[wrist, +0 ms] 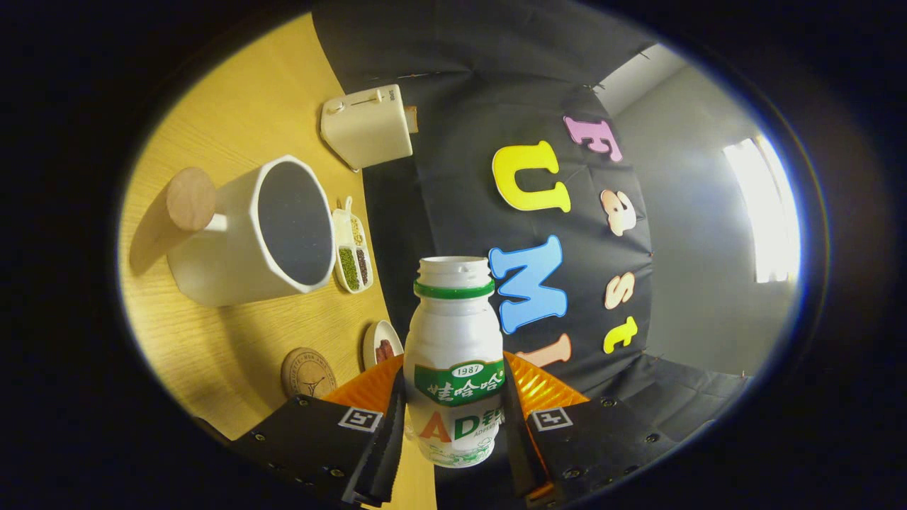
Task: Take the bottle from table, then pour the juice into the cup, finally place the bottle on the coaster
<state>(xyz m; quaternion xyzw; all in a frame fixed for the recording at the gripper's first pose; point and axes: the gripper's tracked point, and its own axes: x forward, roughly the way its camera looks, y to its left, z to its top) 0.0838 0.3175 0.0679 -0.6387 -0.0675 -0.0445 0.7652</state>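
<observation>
My gripper [453, 418] is shut on a small white bottle [453, 340] with a green neck ring and a green label band; both fingers press on its lower body. The bottle's mouth is uncapped and points away from me. The whole view is rolled, so the wooden table [212, 354] runs up the side beyond the left finger. On it stands a big white cup [248, 234] with a dark inside and a round wooden handle knob. A round wooden coaster [309, 372] lies on the table just beyond the left finger, nearer me than the cup.
A white toaster [367, 126] stands at the table's far end. A white divided dish [352, 255] with green and brown grains lies beside the cup. A small white plate [382, 345] with something red sits by the bottle. A bright window [765, 212] glares on the grey wall.
</observation>
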